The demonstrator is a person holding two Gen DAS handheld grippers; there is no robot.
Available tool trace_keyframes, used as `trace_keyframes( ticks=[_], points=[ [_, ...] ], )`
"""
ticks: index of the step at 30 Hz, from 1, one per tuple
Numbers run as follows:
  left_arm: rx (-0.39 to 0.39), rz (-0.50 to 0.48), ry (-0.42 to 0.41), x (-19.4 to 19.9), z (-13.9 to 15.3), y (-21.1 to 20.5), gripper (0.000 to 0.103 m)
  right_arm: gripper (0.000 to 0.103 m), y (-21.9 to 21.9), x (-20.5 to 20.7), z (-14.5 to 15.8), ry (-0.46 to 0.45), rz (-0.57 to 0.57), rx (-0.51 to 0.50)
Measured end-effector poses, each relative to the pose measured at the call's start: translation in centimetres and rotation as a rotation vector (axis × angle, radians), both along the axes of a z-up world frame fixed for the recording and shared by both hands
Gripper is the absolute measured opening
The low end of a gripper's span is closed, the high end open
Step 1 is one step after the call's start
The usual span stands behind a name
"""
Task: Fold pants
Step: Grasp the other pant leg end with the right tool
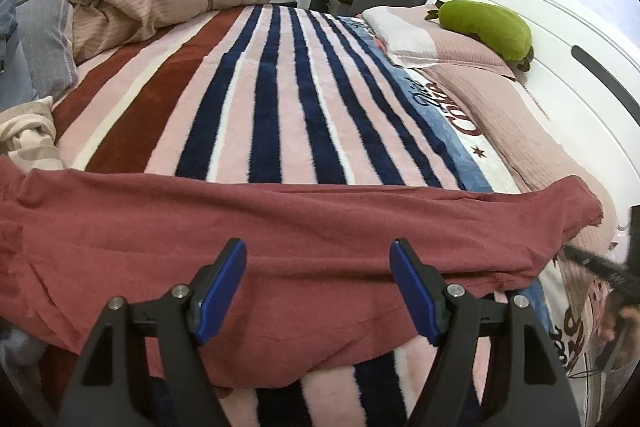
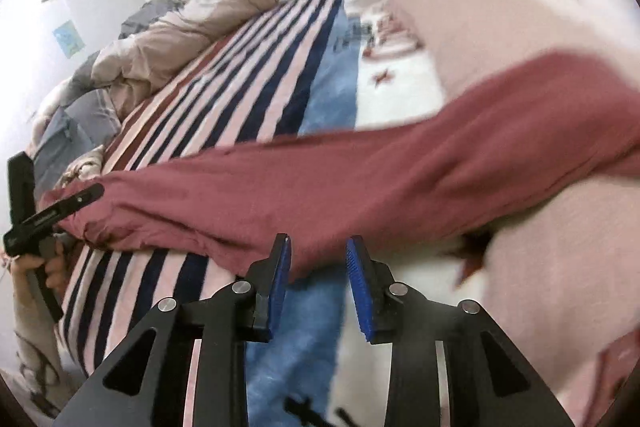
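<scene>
Pants [image 1: 280, 227]: red, stretched flat across the striped blanket [image 1: 256, 87] in front of you.
Left gripper [image 1: 318, 291]: your jaws gape wide, empty above the cloth.
Right gripper [image 2: 318, 283]: jaws narrowly parted, gripping nothing.

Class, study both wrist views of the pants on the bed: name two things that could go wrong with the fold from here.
1. The long reddish-pink cotton pants overhang the striped fleece blanket's near edge, so they might slide off.
2. Both the left claw and right claw are open and empty; a careless grab may bunch the cloth.
</scene>
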State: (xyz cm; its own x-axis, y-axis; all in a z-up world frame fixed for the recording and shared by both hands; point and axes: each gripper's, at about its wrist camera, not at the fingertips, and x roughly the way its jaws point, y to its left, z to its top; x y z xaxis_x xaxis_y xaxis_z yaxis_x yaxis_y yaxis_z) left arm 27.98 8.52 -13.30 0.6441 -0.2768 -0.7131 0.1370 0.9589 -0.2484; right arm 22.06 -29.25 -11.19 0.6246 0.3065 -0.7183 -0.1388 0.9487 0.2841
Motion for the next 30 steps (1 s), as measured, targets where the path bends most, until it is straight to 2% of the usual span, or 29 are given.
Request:
trace_keyframes(
  ticks=[2,4,5,8,11,13,17,19,20,21,22,23,26,30],
  points=[
    [0.013,0.020,0.008,0.1,-0.3,0.3,0.070,0.030,-0.9,-0.1,1.2,-0.027,-0.017,-0.041],
    [0.014,0.027,0.012,0.2,-0.4,0.6,0.071,0.047,-2.6,-0.2,2.5,-0.060,-0.085,-0.105],
    [0.012,0.025,0.011,0.2,-0.4,0.6,0.071,0.052,-4.4,-0.6,3.3,-0.079,-0.165,-0.134],
    [0.013,0.024,0.010,0.3,-0.4,0.5,0.071,0.053,-7.9,-1.7,3.9,-0.064,-0.270,-0.115],
    [0.013,0.025,0.013,0.4,-0.5,0.4,0.071,0.052,-10.6,-2.9,3.0,-0.040,-0.367,-0.091],
    [0.009,0.028,0.014,0.4,-0.6,0.3,0.071,0.052,-11.3,-2.6,2.6,-0.059,-0.374,-0.068],
    [0.015,0.034,0.016,0.5,-0.7,0.3,0.071,0.059,-10.9,-0.1,2.6,-0.135,-0.398,-0.155],
    [0.014,0.035,0.017,0.6,-0.8,0.3,0.071,0.062,-11.0,1.0,2.6,-0.159,-0.411,-0.130],
    [0.012,0.036,0.018,0.7,-0.8,0.3,0.071,0.059,-11.0,1.5,2.6,-0.182,-0.424,-0.124],
    [0.013,0.035,0.018,0.7,-0.8,0.3,0.071,0.046,-10.9,2.0,2.7,-0.205,-0.441,-0.134],
    [0.017,0.034,0.019,0.7,-0.9,0.3,0.071,0.021,-10.8,2.3,2.6,-0.212,-0.456,-0.152],
    [0.024,0.034,0.020,0.7,-0.9,0.3,0.071,0.011,-10.8,2.7,2.5,-0.218,-0.464,-0.169],
    [0.032,0.039,0.011,0.6,-0.7,0.4,0.071,0.005,-10.9,2.8,2.8,-0.231,-0.440,-0.138],
    [0.021,0.035,-0.001,0.4,-0.3,0.4,0.071,0.003,-11.4,1.5,5.0,-0.285,-0.447,-0.192]
  ],
)
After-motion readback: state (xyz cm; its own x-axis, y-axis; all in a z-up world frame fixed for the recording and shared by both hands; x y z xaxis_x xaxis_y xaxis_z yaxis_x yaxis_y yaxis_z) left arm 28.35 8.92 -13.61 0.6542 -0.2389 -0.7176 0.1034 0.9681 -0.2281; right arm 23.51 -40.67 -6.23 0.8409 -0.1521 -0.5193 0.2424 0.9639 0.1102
